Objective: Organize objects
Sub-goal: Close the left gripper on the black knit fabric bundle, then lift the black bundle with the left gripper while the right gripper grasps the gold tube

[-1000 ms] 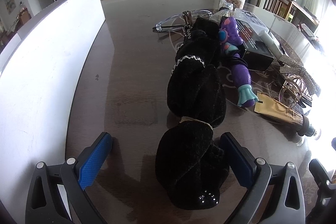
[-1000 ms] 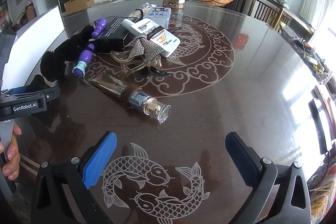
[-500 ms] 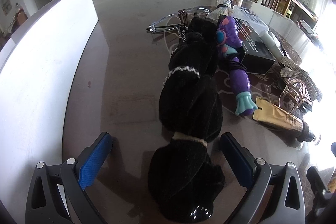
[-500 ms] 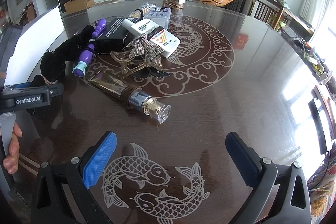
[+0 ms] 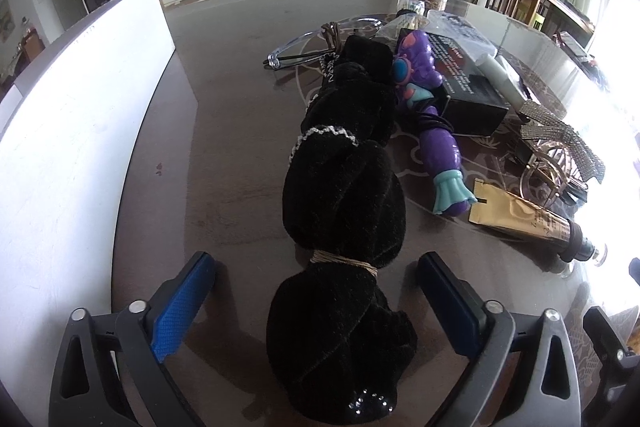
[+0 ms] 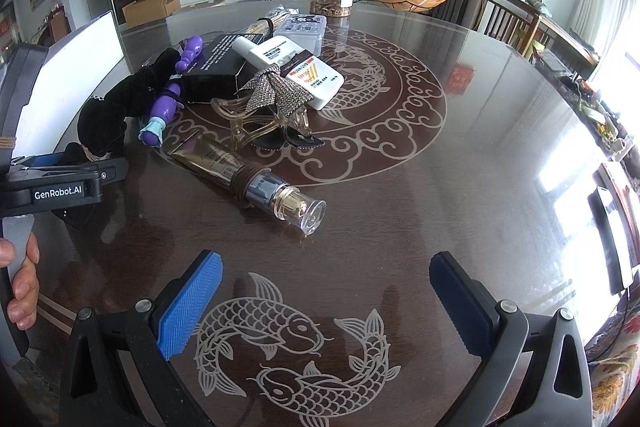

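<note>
Two tools: both are hovering over the bench [image 6: 460, 167].
Left tool [image 5: 316, 303]: closing around the black cloth bundle [image 5: 344, 187], not squeezing yet.
Right tool [image 6: 326, 291]: staying wide apart, holding nothing.
Bundle: lying beside the purple toy [image 5: 436, 131].

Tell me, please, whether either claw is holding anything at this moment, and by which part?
Nothing is held yet. The left claw is closing around the black velvet bundle near its string-tied waist, pads not touching. The right claw is open over bare table.
</note>
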`<state>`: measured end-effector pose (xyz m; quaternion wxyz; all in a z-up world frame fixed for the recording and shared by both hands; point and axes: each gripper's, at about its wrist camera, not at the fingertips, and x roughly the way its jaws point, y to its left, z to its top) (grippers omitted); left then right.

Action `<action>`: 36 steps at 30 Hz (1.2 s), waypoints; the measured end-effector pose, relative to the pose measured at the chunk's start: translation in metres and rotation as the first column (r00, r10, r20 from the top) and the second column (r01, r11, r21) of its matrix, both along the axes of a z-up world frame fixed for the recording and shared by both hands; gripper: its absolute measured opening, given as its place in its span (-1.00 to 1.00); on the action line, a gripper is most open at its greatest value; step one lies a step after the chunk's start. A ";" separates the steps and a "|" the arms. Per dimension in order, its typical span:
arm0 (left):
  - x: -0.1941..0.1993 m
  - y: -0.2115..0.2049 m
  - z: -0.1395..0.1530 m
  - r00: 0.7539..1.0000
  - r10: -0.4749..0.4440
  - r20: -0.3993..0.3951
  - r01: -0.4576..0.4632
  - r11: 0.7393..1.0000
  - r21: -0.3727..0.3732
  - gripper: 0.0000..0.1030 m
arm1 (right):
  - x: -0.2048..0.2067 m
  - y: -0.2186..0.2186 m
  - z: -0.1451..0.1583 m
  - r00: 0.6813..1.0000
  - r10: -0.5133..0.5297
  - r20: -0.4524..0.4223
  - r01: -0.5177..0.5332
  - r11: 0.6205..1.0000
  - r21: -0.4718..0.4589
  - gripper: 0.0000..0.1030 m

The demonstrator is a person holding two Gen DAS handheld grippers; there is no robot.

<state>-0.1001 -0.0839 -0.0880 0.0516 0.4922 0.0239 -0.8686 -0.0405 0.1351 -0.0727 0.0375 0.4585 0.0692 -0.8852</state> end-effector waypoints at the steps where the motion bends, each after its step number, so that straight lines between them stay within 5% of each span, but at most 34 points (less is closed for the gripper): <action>1: 0.003 0.002 0.001 1.000 -0.004 -0.013 0.004 1.000 -0.001 0.70 | 0.000 0.000 0.000 1.000 -0.001 0.000 0.001 1.000 0.000 1.00; 5: 0.027 0.008 0.007 0.998 -0.038 -0.053 0.038 0.999 -0.010 -0.02 | 0.000 0.000 0.000 1.000 -0.001 0.000 0.001 1.000 0.000 1.00; 7: 0.035 0.012 0.009 0.997 -0.063 -0.052 0.062 0.998 -0.009 -0.08 | 0.000 -0.001 0.000 1.000 0.000 0.000 0.000 1.000 0.001 1.00; 12: 0.064 0.017 0.009 0.993 -0.113 -0.036 0.113 0.994 0.002 -0.08 | 0.001 0.001 0.002 1.000 0.008 -0.009 -0.008 1.000 -0.023 1.00; 17: 0.079 0.013 0.009 0.992 -0.124 -0.028 0.125 0.992 0.023 -0.07 | -0.019 0.043 0.012 0.999 0.002 0.033 0.008 0.951 -0.310 1.00; 19: 0.082 0.012 0.008 0.991 -0.126 -0.032 0.127 0.992 0.026 -0.07 | -0.039 0.052 0.012 0.997 -0.016 0.070 0.035 0.958 -0.284 1.00; 26: 0.080 0.011 0.009 0.993 -0.118 -0.017 0.118 0.992 0.051 0.03 | -0.078 0.008 -0.004 0.952 0.246 0.181 -0.189 0.939 -0.286 1.00; 30: 0.083 0.006 0.009 0.995 -0.104 -0.005 0.104 0.993 0.061 0.19 | -0.063 -0.029 -0.017 0.928 0.338 0.158 -0.295 0.924 -0.243 0.79; 34: 0.084 0.006 0.008 0.994 -0.106 0.011 0.105 0.993 0.049 0.42 | -0.031 -0.052 -0.013 0.864 0.470 0.180 -0.400 0.859 -0.319 0.47; 36: 0.082 0.006 0.005 0.994 -0.103 0.020 0.103 0.994 0.038 0.57 | -0.023 -0.056 -0.011 0.867 0.458 0.197 -0.399 0.874 -0.278 0.48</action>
